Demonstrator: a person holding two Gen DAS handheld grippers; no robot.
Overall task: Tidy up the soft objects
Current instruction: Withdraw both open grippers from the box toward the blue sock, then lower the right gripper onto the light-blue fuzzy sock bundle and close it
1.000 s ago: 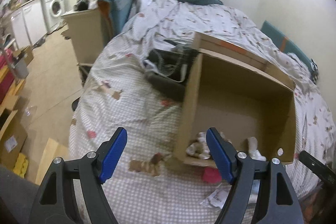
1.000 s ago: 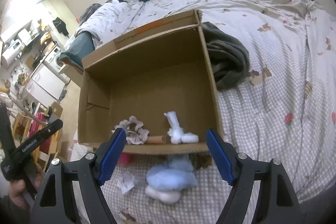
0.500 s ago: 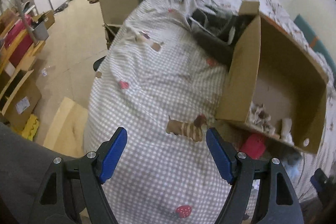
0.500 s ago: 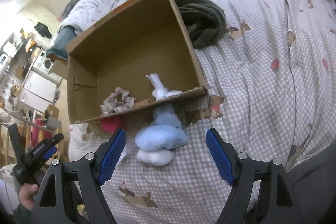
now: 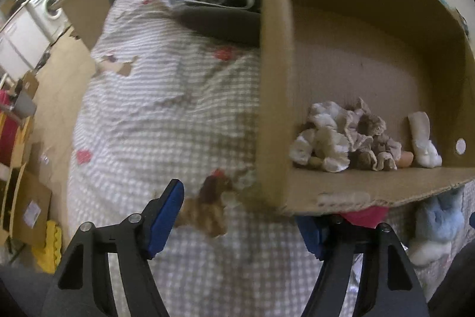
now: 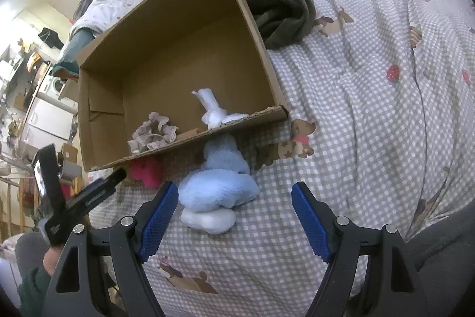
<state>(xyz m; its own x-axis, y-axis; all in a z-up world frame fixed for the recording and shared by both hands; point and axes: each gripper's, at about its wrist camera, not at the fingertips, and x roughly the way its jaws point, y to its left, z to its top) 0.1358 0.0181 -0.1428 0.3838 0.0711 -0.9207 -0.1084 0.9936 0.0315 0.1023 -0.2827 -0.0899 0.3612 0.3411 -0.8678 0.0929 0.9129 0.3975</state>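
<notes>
Here, a brown cardboard box [image 6: 184, 55] lies on its side on the bed with a grey-and-white checked cover [image 6: 356, 115], its open face toward both cameras. Inside it lie a beige frilly fabric bundle [image 6: 153, 131] and a white sock-like soft piece [image 6: 212, 110]. Just in front of the box's lower edge sit a light-blue plush toy [image 6: 219, 183] and a pink soft item [image 6: 147, 171]. The right gripper [image 6: 234, 216] hovers near the blue plush, fingers apart and empty. The left gripper [image 5: 243, 220] has its fingers apart too, close to the box edge.
</notes>
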